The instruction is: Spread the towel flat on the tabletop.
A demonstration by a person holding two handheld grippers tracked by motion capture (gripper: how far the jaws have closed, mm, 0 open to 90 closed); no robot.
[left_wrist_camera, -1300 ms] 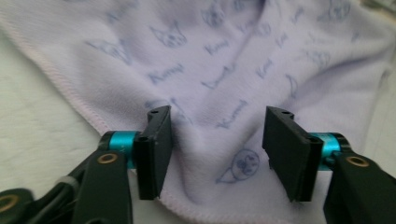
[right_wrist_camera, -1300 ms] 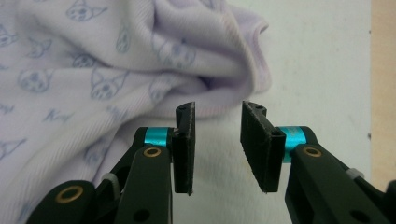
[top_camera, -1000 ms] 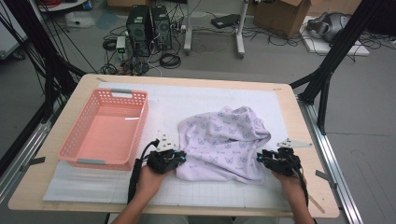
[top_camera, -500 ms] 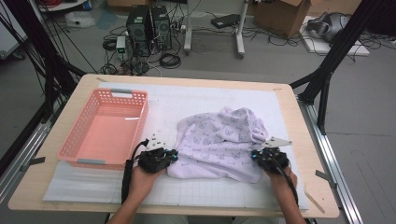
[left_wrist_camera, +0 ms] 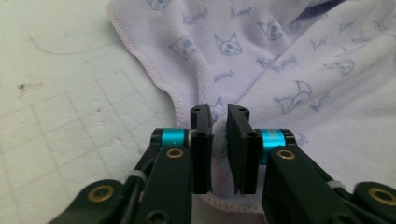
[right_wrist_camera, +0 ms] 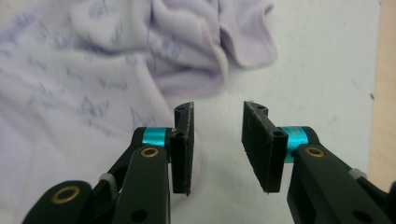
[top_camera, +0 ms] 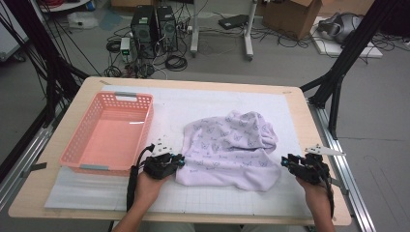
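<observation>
Presently, L gripper (left_wrist_camera: 218, 140) pinches hem of lilac garment (top_camera: 232, 147), crumpled mid-table beside pink basket (top_camera: 109, 135). R gripper (right_wrist_camera: 218, 140) has just been opening, jaws apart, nothing between, probably just off cloth. Flattening begun; folding, basketing outstanding.

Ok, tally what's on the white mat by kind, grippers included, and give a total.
Pale lilac cat-print cloth garment: 1
Pink slotted plastic basket: 1
Black two-jaw hand-held grippers: 2, left gripper, right gripper
Total: 4

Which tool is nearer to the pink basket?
Left. The left tool sits just beside the pink basket, clamped on the lilac cloth; the right tool is beyond the cloth.
</observation>
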